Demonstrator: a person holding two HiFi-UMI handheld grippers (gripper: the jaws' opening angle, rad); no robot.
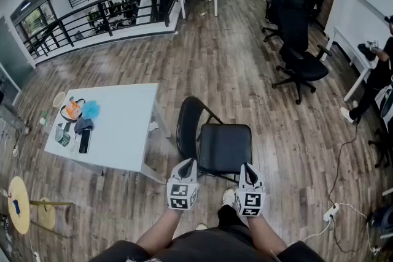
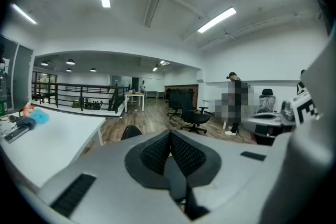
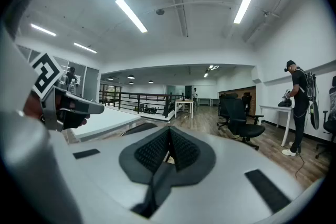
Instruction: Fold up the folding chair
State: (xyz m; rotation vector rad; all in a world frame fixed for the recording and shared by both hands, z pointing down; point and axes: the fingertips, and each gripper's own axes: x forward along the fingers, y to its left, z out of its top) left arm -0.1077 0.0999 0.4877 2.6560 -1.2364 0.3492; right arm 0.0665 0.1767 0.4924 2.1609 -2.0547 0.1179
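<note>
A: Head view first. Where is the folding chair (image 1: pixel 224 147)?

B: It stands open on the wooden floor (image 1: pixel 245 58), just ahead of both grippers and beside the white table (image 1: pixel 116 126). Its rounded back is to the left and its seat to the right, so it lies sideways to the person, with the back-to-front line running across the picture.

A: Which gripper is nearer which part?

B: The left gripper (image 1: pixel 188 164) points at the rear of the seat, just below the back. The right gripper (image 1: pixel 246 167) points at the near front corner of the seat. I can't tell whether either one touches the chair.

A: How does the chair look?

B: It has a black padded seat, a black curved back and a thin dark metal frame. It is fully unfolded, with the seat flat, so I judge folding hasn't started.

A: Left gripper view?

B: The left gripper (image 2: pixel 170 152) has its ribbed pads pressed together with nothing between them. The top of the chair back (image 2: pixel 131 132) shows just above the gripper body, a little left of the jaws.

A: Right gripper view?

B: It's the same with the right gripper (image 3: pixel 169 150): jaws closed tight and empty. The chair back (image 3: pixel 139 127) curves low and left of the jaws. So the back lies to the left of both, and I judge the left one is better placed to take it.
</note>
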